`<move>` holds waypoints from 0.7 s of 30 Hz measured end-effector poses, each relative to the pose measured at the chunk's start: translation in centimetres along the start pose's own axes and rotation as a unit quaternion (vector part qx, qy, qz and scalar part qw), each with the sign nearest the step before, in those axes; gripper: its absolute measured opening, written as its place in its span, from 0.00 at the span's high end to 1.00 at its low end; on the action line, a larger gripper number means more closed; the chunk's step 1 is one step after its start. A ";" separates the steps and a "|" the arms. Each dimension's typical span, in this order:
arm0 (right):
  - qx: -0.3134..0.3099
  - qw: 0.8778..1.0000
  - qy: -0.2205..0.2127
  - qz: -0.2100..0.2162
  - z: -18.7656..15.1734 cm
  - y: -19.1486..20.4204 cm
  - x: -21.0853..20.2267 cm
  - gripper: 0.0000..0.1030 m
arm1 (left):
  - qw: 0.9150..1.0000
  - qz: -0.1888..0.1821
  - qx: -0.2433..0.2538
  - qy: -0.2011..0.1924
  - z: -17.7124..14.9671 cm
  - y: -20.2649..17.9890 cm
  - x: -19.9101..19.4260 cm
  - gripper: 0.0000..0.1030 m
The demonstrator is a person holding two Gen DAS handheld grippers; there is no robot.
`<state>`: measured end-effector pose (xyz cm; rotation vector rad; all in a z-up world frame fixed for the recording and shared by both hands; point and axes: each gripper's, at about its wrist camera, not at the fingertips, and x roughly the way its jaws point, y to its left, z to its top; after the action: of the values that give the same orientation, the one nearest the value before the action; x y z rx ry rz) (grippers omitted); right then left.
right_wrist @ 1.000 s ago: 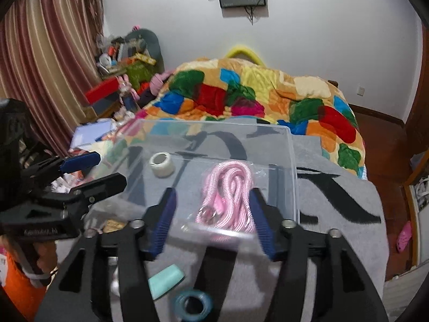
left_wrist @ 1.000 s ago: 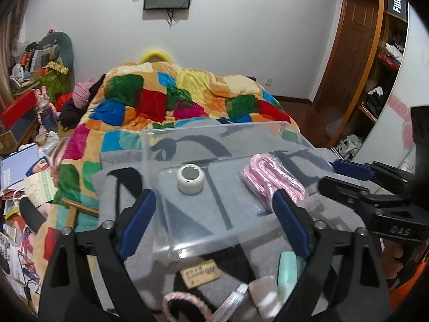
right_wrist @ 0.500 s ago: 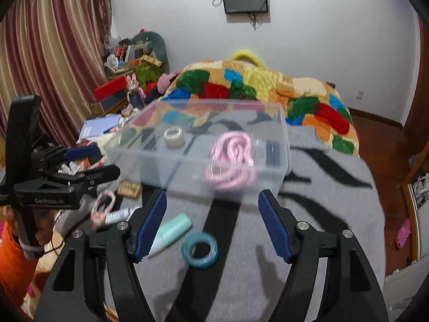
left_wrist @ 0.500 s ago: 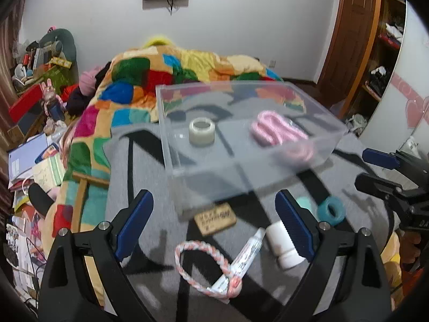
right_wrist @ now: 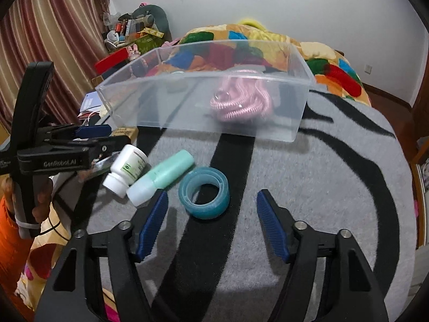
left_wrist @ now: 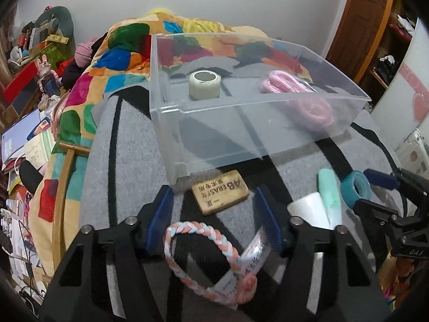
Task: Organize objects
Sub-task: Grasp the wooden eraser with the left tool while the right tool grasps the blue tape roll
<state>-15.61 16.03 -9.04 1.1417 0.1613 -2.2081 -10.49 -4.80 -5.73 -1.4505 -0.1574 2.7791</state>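
Observation:
A clear plastic bin (left_wrist: 241, 123) (right_wrist: 203, 107) stands on a grey and black blanket and holds a white tape roll (left_wrist: 204, 85) and a pink coiled cord (left_wrist: 303, 99) (right_wrist: 241, 102). My left gripper (left_wrist: 214, 212) is open low over a brown eraser (left_wrist: 220, 195) and a braided bracelet (left_wrist: 198, 255) lying on a white tube. My right gripper (right_wrist: 211, 220) is open just behind a teal tape roll (right_wrist: 204, 192). A mint bottle (right_wrist: 161, 181) and a white pill bottle (right_wrist: 126, 170) lie left of it.
The grey blanket (right_wrist: 335, 187) covers the work surface; a colourful quilt (left_wrist: 120, 53) lies behind the bin. Clutter of books and toys (left_wrist: 26, 123) fills the floor at left. A wooden door (left_wrist: 359, 21) and shelves are at right.
Both grippers have pulled back from the bin and dropped low toward the loose items in front of it. The left now frames the eraser, the right the teal tape.

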 end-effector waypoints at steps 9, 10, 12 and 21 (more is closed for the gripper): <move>-0.002 1.000 -0.019 0.002 0.1 0.3 -0.7 0.65 | 1.000 -0.006 0.013 -0.010 -0.5 -0.6 -0.6 0.57; -0.002 1.000 -0.022 0.001 0.2 0.3 -0.9 0.65 | 1.000 -0.009 0.014 -0.011 -0.6 -0.7 -0.8 0.57; -0.001 1.000 -0.030 0.000 0.4 0.3 -1.3 0.65 | 1.000 -0.014 0.017 -0.014 -0.8 -0.8 -1.2 0.57; 0.006 0.996 -0.084 -0.003 3.0 0.5 -4.2 0.65 | 0.997 -0.025 0.027 -0.062 0.2 -2.0 -4.7 0.57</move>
<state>-15.64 16.48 -3.85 0.9572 0.0807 -2.3015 -8.08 -3.03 -1.60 -1.2448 -0.1158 2.8095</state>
